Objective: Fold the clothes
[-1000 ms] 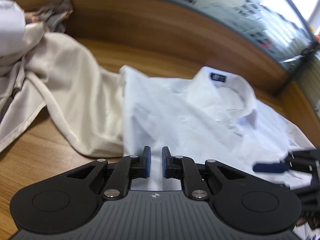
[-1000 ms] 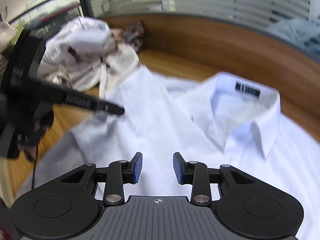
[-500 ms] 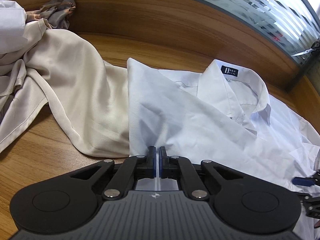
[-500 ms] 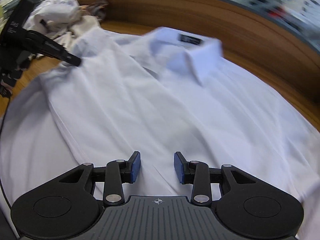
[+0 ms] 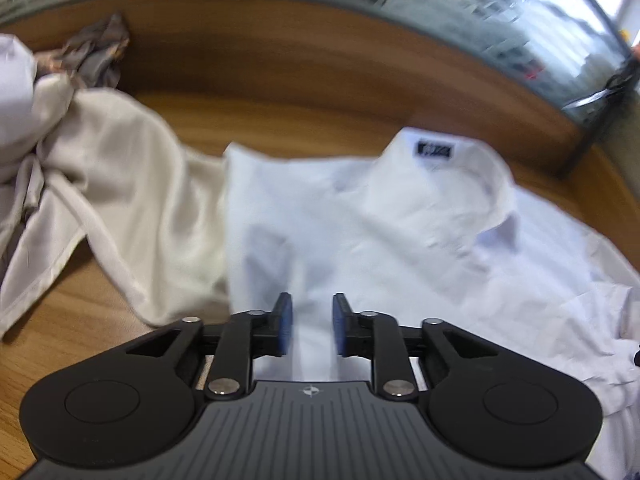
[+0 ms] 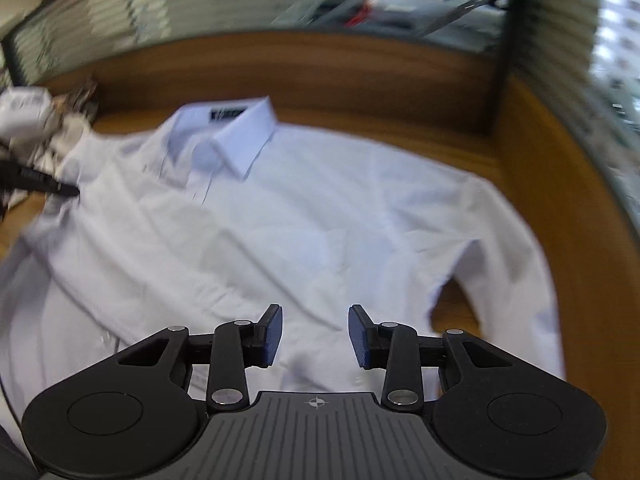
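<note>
A crisp white shirt (image 6: 304, 216) lies flat on the woodgrain desk (image 5: 360, 92); left tool (image 5: 310, 324) opening, empty; right tool (image 6: 316, 334) apart, empty.

Left claw (image 5: 310, 324) over a white collared shirt (image 5: 400, 248) on a wooden worktop (image 5: 60, 344)

The claw's blue-padded jaws are opening just above the shirt's near edge, and no cloth is caught between them. The shirt lies spread with its dark neck label (image 5: 434, 150) facing up. A cream satin garment (image 5: 116, 200) lies crumpled beside its left edge, with a grey patterned cloth (image 5: 98, 54) bunched behind against the wooden back panel (image 5: 320, 68).
</note>
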Motion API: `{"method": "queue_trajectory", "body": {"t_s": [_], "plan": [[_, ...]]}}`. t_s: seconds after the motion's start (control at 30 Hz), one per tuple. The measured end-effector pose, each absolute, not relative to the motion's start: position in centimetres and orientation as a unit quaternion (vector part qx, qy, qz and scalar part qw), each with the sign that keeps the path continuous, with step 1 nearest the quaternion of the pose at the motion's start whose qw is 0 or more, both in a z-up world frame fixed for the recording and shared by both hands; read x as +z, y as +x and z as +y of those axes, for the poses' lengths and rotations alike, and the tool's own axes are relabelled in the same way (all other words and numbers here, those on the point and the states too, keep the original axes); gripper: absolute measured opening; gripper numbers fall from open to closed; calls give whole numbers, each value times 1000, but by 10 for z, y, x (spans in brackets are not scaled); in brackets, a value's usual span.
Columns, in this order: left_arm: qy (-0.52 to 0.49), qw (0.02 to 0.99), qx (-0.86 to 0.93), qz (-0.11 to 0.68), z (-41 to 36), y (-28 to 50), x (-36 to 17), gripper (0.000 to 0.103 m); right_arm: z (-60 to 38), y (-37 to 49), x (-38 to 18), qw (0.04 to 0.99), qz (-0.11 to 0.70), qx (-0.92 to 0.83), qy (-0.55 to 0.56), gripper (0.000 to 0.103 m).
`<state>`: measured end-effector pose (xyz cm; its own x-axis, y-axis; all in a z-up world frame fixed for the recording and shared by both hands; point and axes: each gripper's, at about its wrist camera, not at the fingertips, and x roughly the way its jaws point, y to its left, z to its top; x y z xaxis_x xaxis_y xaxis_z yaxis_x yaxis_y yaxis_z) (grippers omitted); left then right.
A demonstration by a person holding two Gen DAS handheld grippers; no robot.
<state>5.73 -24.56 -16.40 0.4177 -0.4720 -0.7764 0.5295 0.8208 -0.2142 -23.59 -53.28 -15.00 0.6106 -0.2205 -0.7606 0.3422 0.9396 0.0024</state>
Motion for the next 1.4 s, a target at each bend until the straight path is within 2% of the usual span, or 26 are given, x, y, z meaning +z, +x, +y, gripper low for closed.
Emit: {"method": "queue_trajectory", "body": {"t_s": [0.13,0.3,0.63,0.67,0.77,0.9,1.23,1.4], "plan": [[25,841,-329,429,-246,42,-137,33,-549,-268,-138,870,430,-233,58,41],[16,837,-355,417,-241,20,-114,37,-569,-291,-158,835,471,-284,19,42],[24,841,-337,423,-199,-18,-113,39,-595,-286,-177,819,513,-256,12,49],[22,843,-329,426,-194,-20,-113,39,-595,-286,-177,818,522,-243,18,46],[14,845,-309,436,-177,-25,-116,39,-594,-288,-175,813,538,-220,29,3],[11,847,-304,435,-160,-33,-114,39,-585,-289,-148,821,527,-217,38,3],[-11,834,-353,423,-126,-49,-102,41,-491,-248,-1,870,465,-163,17,3],[-10,818,-393,420,-102,-51,-92,44,-412,-193,12,878,469,-93,9,3]]}}
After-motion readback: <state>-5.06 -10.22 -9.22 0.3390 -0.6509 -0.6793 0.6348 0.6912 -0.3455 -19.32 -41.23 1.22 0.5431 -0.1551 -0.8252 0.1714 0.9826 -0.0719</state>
